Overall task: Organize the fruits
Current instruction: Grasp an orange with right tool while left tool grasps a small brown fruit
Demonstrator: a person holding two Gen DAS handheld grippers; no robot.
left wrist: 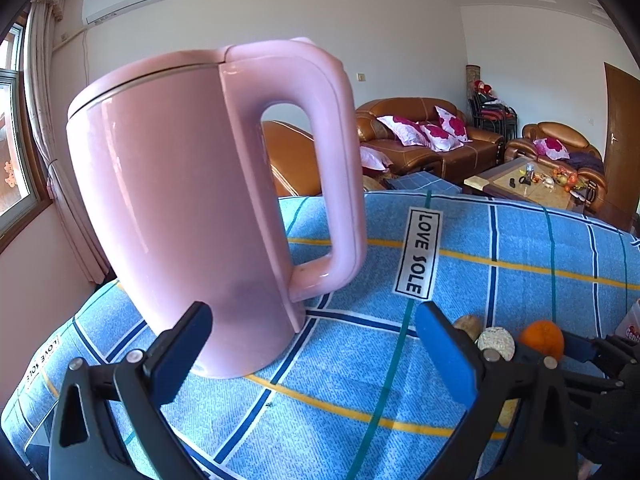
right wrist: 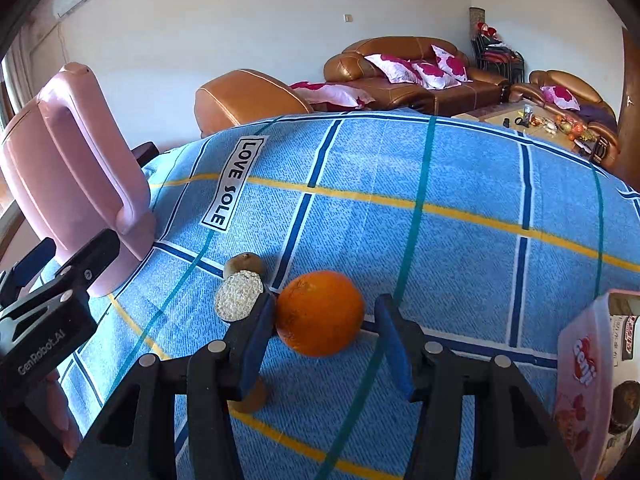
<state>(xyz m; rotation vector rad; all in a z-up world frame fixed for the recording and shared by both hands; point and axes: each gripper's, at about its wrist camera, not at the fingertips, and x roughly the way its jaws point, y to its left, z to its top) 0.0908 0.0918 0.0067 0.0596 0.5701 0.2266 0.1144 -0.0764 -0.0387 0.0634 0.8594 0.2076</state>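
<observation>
Orange lies mid-table by the kiwi, between the right gripper pads, not yet clamped. Grasp step; next, close and lift toward the box. Left gripper wide, empty.

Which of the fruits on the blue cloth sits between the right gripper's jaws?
The orange, the only bright orange, smooth fruit. The brown kiwi and the pale, netted fruit lie outside the jaws, to their left.
</observation>
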